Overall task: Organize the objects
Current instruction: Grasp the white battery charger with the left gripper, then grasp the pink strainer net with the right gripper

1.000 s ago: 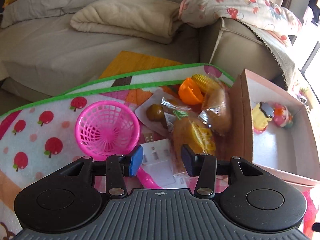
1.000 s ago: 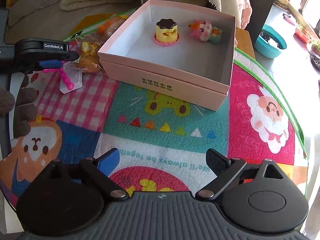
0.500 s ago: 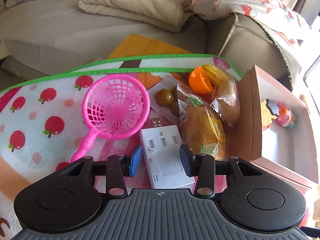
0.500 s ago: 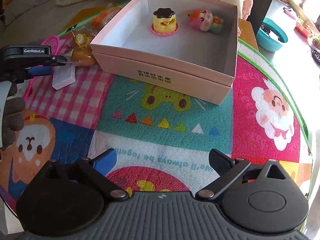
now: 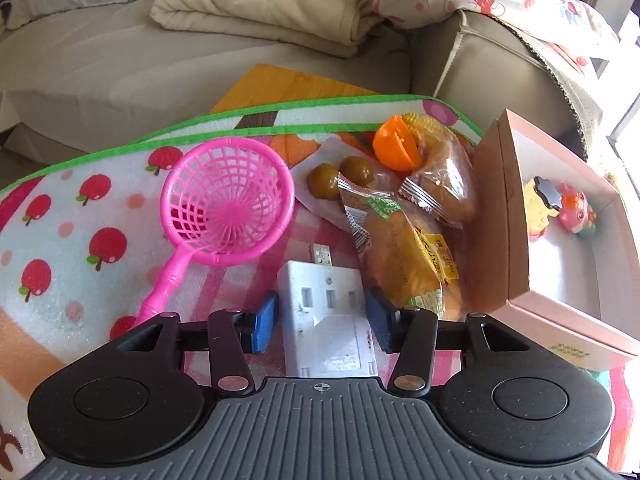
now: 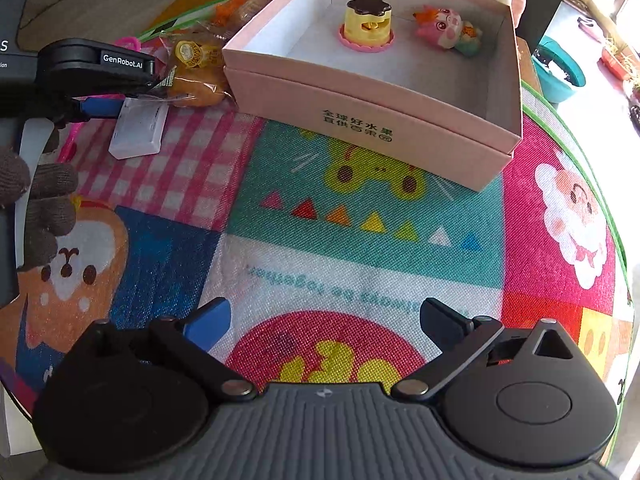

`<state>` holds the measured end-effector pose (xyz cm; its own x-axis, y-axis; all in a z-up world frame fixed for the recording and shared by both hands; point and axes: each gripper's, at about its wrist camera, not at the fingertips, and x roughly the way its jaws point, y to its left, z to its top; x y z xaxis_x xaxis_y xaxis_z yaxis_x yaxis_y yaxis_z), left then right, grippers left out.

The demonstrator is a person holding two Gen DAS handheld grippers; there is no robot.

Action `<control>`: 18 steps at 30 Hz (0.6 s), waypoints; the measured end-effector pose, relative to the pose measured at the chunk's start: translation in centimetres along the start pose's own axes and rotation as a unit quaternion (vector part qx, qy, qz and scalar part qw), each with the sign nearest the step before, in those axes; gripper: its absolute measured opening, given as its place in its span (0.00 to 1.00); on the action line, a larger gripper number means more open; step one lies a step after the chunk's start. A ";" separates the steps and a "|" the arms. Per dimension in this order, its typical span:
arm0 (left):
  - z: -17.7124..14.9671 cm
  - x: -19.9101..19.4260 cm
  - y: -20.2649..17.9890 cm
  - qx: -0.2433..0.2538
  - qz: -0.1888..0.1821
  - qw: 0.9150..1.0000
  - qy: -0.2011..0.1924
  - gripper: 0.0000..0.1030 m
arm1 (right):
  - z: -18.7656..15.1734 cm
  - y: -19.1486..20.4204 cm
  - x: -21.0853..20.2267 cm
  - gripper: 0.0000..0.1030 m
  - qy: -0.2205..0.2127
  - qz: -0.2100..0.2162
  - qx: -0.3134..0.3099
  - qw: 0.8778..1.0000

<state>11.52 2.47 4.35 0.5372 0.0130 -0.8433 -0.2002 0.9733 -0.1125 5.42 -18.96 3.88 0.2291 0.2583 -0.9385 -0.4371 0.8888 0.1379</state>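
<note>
white usb charger block [image 5: 326,312] is lying flat on the pink checked part of the play mat [image 6: 360,248], sitting right between the blue pads of the left gripper [image 5: 322,322]. that gripper's jaws are opening at this moment; a thin gap is showing on the left pad's side, and whether the right pad is touching the block is hard to tell, so the block is not being clamped. just beyond the left gripper's right finger, a wrapped bun [image 5: 404,256] is lying beside the block, with a second wrapped bun [image 5: 444,184] farther out. ahead and to the left of those tongs, a pink toy strainer [image 5: 226,204] is resting on the mat, its handle pointing back toward the left finger. to the right of the left tongs, a pink box [image 5: 504,216] is standing open, holding a yellow pudding toy [image 6: 367,24] and a pink animal toy [image 6: 444,28].

the right gripper [image 6: 324,322] is hanging over bare mat with its jaws spread wide and nothing between them; the box is sitting well ahead of it. a gloved hand [image 6: 38,204] is gripping the left tool's handle.
</note>
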 end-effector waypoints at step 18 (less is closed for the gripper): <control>-6.3 -6.0 8.2 0.144 -0.078 0.983 0.081 0.15 | -0.6 6.9 -0.4 0.98 -0.007 -0.045 0.057 0.997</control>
<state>1.44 8.89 5.19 0.4013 -0.1561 -0.9025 0.1282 0.9852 -0.1134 1.82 -13.18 5.01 0.2744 0.1803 -0.9445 -0.3135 0.9454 0.0894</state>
